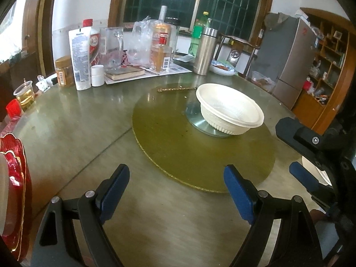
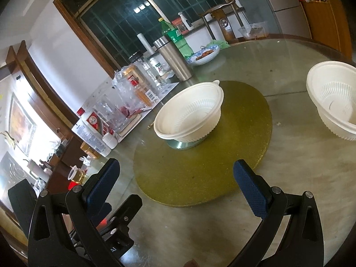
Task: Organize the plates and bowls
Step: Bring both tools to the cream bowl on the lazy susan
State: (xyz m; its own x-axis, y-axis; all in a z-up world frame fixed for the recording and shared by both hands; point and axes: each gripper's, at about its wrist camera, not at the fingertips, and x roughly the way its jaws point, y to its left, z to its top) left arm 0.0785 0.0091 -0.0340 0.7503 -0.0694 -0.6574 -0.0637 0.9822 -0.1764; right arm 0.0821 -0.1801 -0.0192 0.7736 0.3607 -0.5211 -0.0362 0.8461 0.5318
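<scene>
Both sets of tongs hang over the near edge of the round table point(image 1: 73, 133), and neither has anything in it. The left gripper point(image 1: 175, 187) stands wide, blue pads well apart with only tabletop between them. The right gripper point(image 2: 175, 178) is spread just as wide and empty too.

A white bowl point(image 1: 229, 109) sits near the middle of the gold turntable mat point(image 1: 173, 155), resting on a small glass disc point(image 1: 195, 120) and a little off its centre. A second white bowl point(image 2: 336, 98) stands off the mat on the bare table, well apart from the first, out to the right gripper's side. At the left edge of the left view there is a red plate point(image 1: 15, 178) with a gilt scalloped rim; only a sliver shows, so I can't tell whether it is one plate or a stack.

The bowls look like thin ribbed disposable plastic: very light, a bit flexible, likely to skid on the glass or buckle under a hard squeeze. The flat rolled rim seems the sensible place to pinch, one pad inside the wall and one outside. The first bowl's rim also carries a little tab.
</scene>
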